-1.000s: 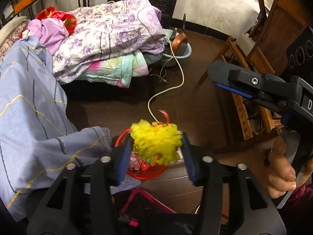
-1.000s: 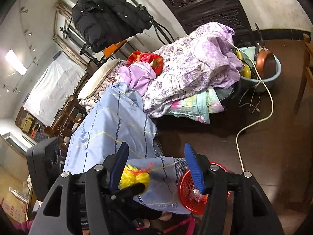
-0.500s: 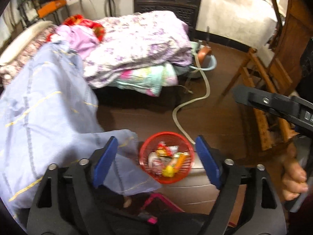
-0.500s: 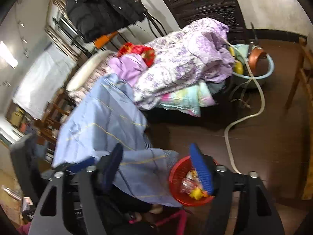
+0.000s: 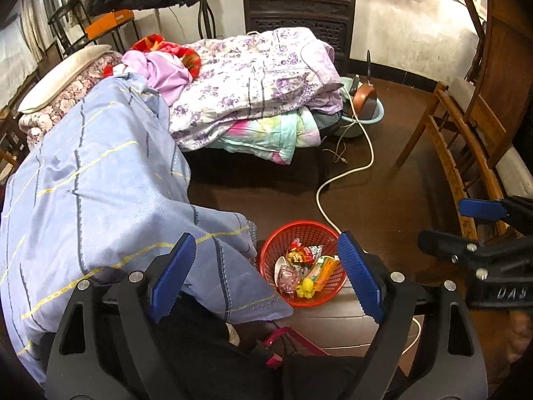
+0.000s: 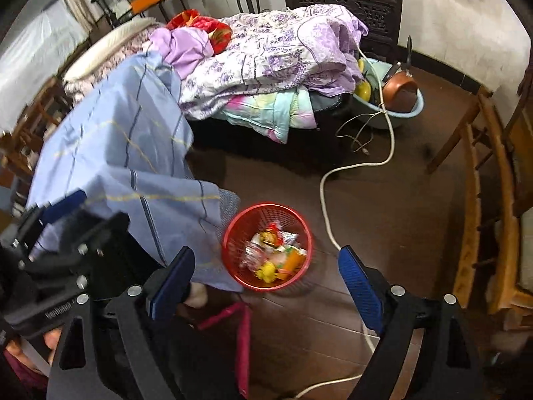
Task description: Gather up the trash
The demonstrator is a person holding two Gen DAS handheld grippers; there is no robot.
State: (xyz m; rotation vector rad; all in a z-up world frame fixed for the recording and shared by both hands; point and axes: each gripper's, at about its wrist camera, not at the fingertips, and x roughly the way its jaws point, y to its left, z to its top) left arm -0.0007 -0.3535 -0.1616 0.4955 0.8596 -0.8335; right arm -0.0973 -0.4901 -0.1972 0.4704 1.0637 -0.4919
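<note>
A red mesh basket [image 5: 299, 225] stands on the dark floor beside a hanging blue sheet. It holds several wrappers [image 5: 304, 256] and a yellow foam net piece [image 5: 305, 287]. My left gripper [image 5: 265, 238] hangs above the basket, open and empty. In the right wrist view the basket [image 6: 266, 207] and the yellow piece [image 6: 266, 270] lie just ahead of my right gripper [image 6: 266, 251]. Its jaws are opening with nothing between them. The left wrist view shows the right gripper [image 5: 441, 221] off to the right. The left gripper [image 6: 100, 206] sits at the left of the right wrist view.
The blue striped sheet [image 5: 100, 183] drapes down next to the basket. Behind it is a bed piled with floral quilts [image 5: 253, 76]. A white cable [image 5: 336, 180] runs across the floor to a blue basin [image 6: 393, 106] holding a pan. Wooden chairs [image 5: 466, 140] stand on the right.
The yellow net piece that my left gripper held a second ago now lies in the basket. Both grippers have spread wider and tilted, so more of the room shows.
</note>
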